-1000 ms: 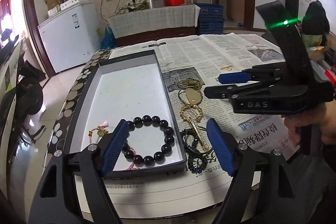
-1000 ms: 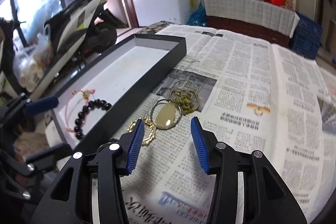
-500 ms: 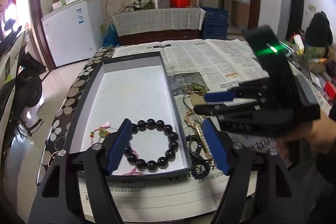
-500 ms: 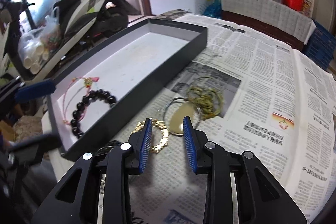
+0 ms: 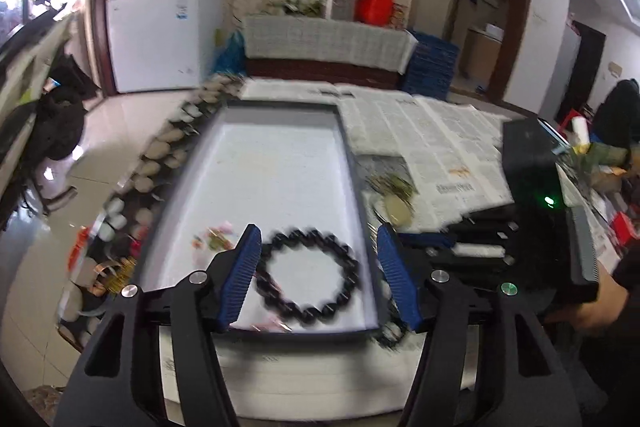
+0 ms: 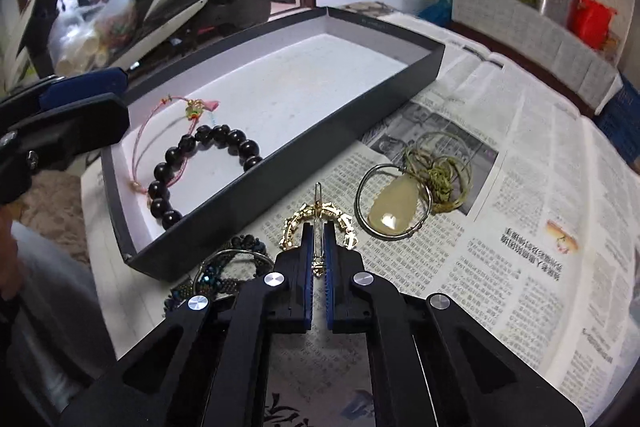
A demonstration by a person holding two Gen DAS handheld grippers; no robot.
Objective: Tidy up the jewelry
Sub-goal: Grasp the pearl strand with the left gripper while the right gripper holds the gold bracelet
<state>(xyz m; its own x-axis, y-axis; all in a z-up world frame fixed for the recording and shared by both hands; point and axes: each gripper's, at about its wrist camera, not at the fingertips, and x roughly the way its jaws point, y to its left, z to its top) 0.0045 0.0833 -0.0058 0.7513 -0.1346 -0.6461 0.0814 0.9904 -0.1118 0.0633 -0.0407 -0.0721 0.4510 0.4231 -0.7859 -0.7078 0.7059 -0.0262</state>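
Note:
A dark box [image 6: 288, 151] with a white floor holds a black bead bracelet [image 6: 192, 163] and a pink cord bracelet [image 6: 188, 107]. My right gripper [image 6: 318, 231] is shut on a gold hair stick [image 6: 318, 211] that lies with a gold chain bracelet [image 6: 300, 219] on the newspaper beside the box. A yellow stone pendant [image 6: 394, 207] and a dark beaded piece [image 6: 224, 267] lie nearby. My left gripper [image 5: 320, 267] is open and empty above the box's near end [image 5: 304, 337], over the bead bracelet [image 5: 308, 279]. The left wrist view is blurred.
Newspaper [image 6: 520, 187] covers the table right of the box. The table's near edge runs just below the box [image 5: 280, 387]. My right gripper body [image 5: 532, 239] sits to the right of the box in the left wrist view. A white freezer [image 5: 164, 35] stands behind.
My right gripper has come down and shut on the gold hair stick. My left gripper has drifted left and back, centring over the box.

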